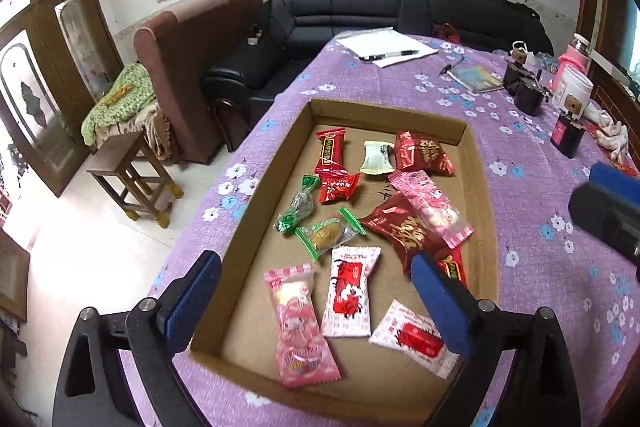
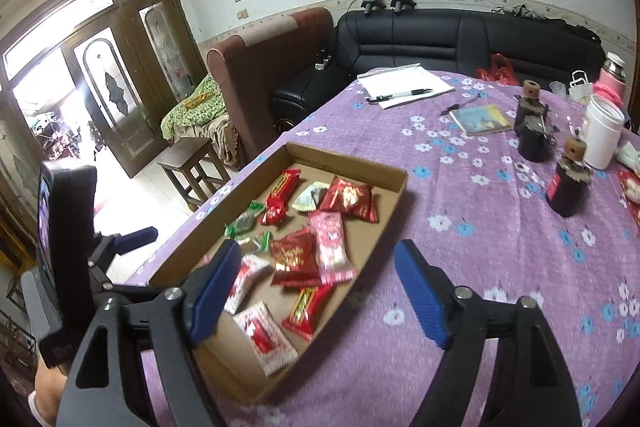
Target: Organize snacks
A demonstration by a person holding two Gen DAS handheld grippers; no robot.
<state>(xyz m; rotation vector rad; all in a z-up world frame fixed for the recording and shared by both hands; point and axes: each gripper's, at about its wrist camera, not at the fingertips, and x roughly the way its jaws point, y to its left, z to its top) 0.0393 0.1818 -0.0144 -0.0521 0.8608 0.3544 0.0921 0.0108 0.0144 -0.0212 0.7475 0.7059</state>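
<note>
Partly hidden behind the left gripper (image 1: 316, 291): one red wrapper (image 1: 451, 264) in the cardboard tray (image 1: 384, 113), cut off by the right blue finger (image 1: 438, 301). Jaws wide apart, nothing between them, hovering over the tray's near end. Right gripper (image 2: 316, 291) likewise spread and empty, left finger (image 2: 212, 291) covering part of a white-and-red candy (image 2: 246, 281), right finger over bare cloth beside the tray. Print on every wrapper too small to read.

Snacks lying loose in the tray: two pink packets (image 1: 300, 323) (image 1: 430, 205), two white-and-red candies (image 1: 349, 291) (image 1: 414, 337), dark red pouches (image 1: 400, 227) (image 1: 422, 151), green-ended sweets (image 1: 330, 233) (image 1: 298, 205), a small white packet (image 1: 377, 157), red bars (image 1: 330, 151) (several overlapping at the right side).

Tray resting on a purple flowered tablecloth (image 1: 532, 155). Farther back: papers with a pen (image 1: 390, 55), a booklet (image 1: 478, 78), dark jars (image 2: 568, 187), a white cup (image 2: 604, 131). Beyond the table, a black sofa (image 1: 360, 11), a brown armchair (image 1: 188, 67), a wooden stool (image 1: 132, 179) and glazed wooden doors (image 2: 104, 83).
</note>
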